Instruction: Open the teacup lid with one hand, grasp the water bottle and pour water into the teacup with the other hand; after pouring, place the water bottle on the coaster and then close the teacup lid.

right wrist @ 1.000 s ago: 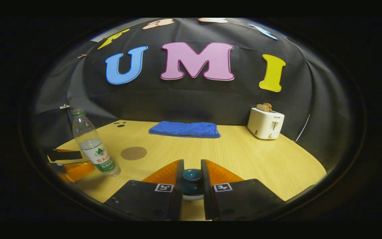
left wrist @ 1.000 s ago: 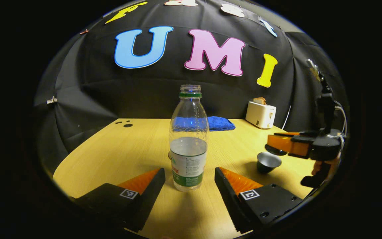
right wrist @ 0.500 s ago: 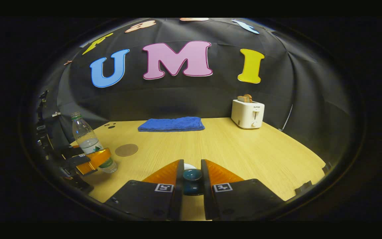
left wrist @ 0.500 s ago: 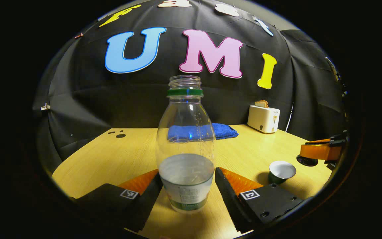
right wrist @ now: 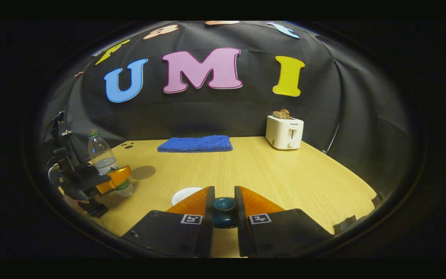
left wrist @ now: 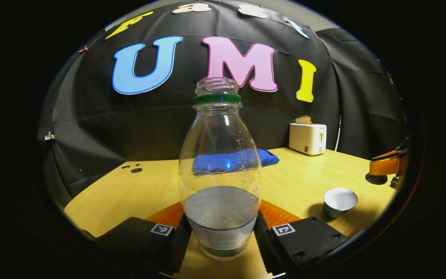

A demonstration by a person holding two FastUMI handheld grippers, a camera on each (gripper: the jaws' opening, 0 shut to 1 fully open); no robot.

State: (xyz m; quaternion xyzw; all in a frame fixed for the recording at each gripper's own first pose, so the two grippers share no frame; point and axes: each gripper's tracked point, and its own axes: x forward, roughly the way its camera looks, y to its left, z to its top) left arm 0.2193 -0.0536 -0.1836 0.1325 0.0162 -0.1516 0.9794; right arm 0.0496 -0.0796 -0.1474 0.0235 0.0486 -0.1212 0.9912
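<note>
- The water bottle stands upright, uncapped and partly filled, at the centre of the left gripper view; a second ago it stood ahead of wide-spread fingers.
- The left gripper has since moved in and narrowed: its fingers now sit against the bottle's labelled lower part on both sides, which I judge a grasp just made, so lifting comes next.
- The teacup sits open on the table at lower right of that view, its white inside showing, well apart from the bottle.
- The teacup lid is clamped between the right gripper fingers at bottom centre of the right gripper view, carried clear of the cup since a second ago, so the mouth is free for pouring.
- The coaster lies just beyond the bottle at left of that view, bare.
- Farther back lie a blue towel and a toaster.
</note>
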